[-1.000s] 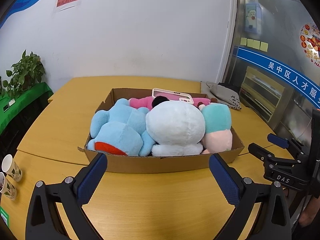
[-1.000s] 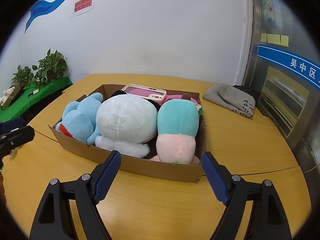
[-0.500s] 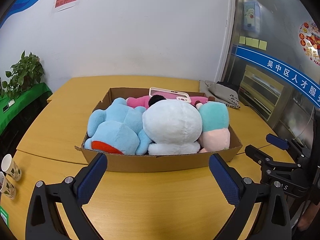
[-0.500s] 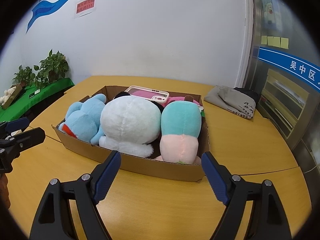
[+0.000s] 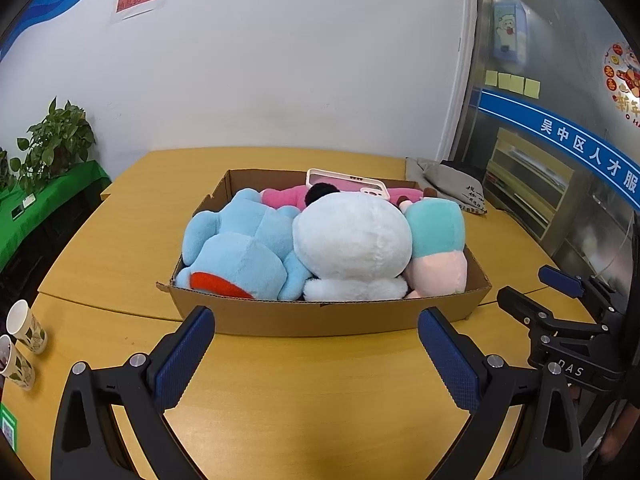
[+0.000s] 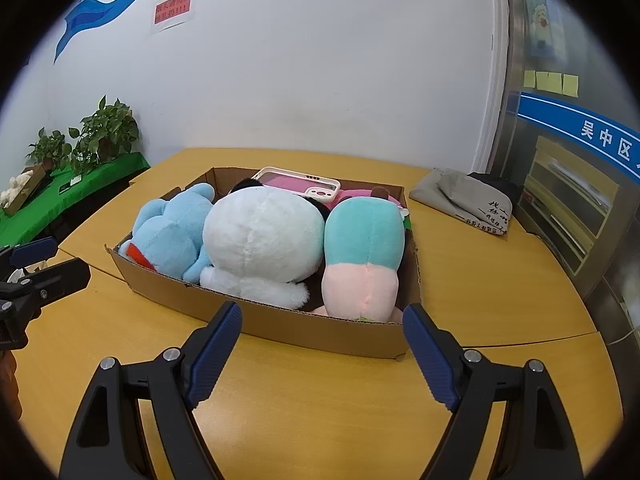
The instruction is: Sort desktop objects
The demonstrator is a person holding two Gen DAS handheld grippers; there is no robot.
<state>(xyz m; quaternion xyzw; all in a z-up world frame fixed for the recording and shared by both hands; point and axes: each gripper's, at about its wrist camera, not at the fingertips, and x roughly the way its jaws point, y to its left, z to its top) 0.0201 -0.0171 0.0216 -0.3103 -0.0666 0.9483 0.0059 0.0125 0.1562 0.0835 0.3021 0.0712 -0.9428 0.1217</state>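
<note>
A cardboard box [image 5: 320,318] sits on the yellow table [image 5: 312,400], packed with a blue plush [image 5: 236,256], a white plush [image 5: 352,240] and a teal-and-pink plush [image 5: 438,248], a phone case [image 5: 346,182] on top at the back. The left gripper [image 5: 316,356] and right gripper [image 6: 320,350] hover in front, both spread wide and holding nothing.

Left tool [image 5: 316,354] spread wide, holding nothing; right tool [image 6: 322,354] likewise spread, level, pointing forward.
</note>
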